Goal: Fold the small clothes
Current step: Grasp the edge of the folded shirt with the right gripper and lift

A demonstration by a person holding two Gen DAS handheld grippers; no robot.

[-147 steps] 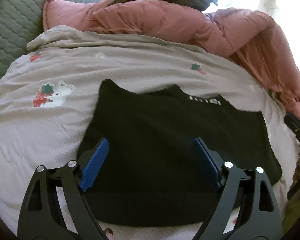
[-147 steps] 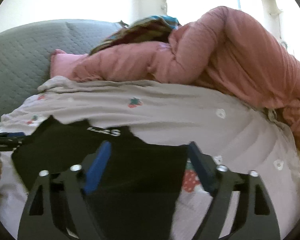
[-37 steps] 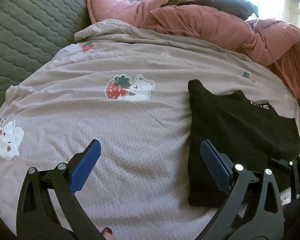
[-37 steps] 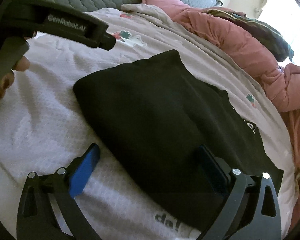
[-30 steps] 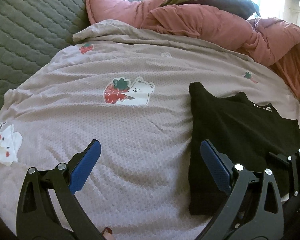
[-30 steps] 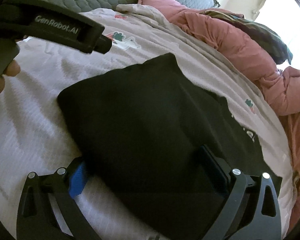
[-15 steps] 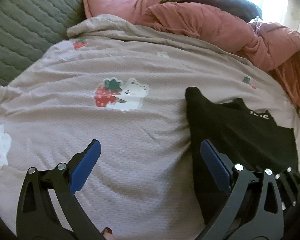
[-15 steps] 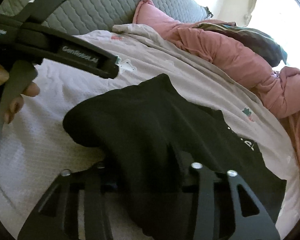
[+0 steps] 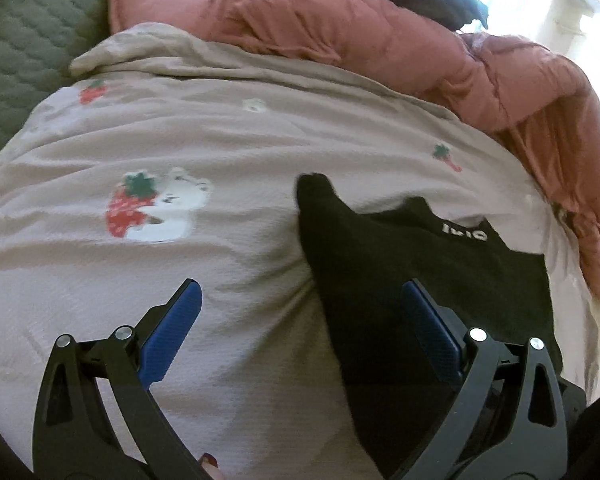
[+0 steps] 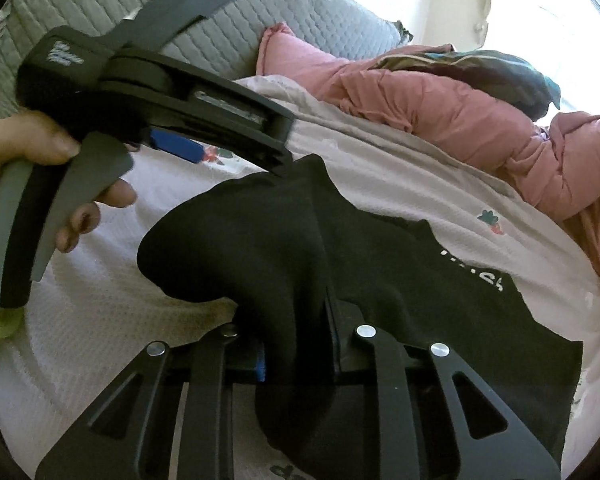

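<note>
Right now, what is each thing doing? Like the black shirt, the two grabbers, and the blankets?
black shirt: partly folded on the bed, one edge lifted and bunched.
right gripper: shut, pinching the shirt's lifted edge.
left gripper: open, holding nothing, hovering over the shirt's left edge.
strawberry bedsheet: spread out, wrinkled.
pink comforter: crumpled in a heap behind the sheet.

Matt black knit shirt on a textured, seemingly waffle-weave cloth bedsheet.

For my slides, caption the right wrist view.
Right gripper pinches the black shirt on the bed; left gripper alongside.
</note>
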